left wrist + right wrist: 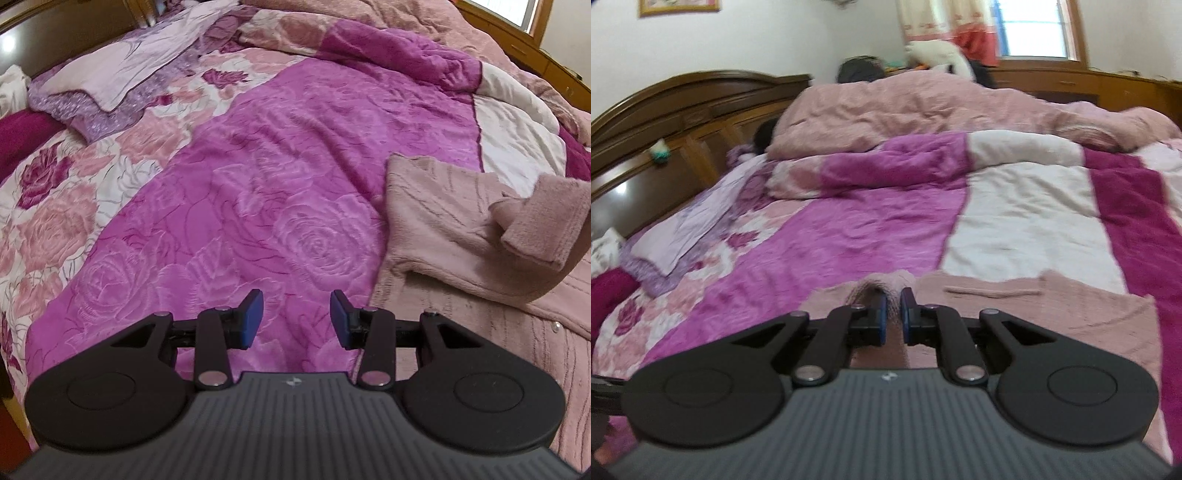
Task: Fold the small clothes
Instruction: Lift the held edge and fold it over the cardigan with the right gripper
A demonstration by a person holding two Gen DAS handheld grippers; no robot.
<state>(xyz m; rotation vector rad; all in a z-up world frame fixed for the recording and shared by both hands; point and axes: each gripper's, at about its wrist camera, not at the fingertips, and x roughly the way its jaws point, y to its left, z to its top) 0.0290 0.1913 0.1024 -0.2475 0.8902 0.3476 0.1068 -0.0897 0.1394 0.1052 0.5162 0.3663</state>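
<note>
A small pale pink fleece garment (461, 236) lies on the magenta rose-patterned bedspread (280, 177), at the right of the left wrist view, with one sleeve lifted and curling over it. My left gripper (296, 319) is open and empty, hovering over the bedspread just left of the garment. In the right wrist view my right gripper (893, 317) is shut on a raised fold of the pink garment (1015, 314), which spreads out flat to its right.
A lilac pillow (122, 74) lies at the far left near the wooden headboard (676, 122). A bunched pink duvet (942, 110) and rolled blanket fill the far side of the bed. A window (1034, 29) and a wooden sideboard stand behind.
</note>
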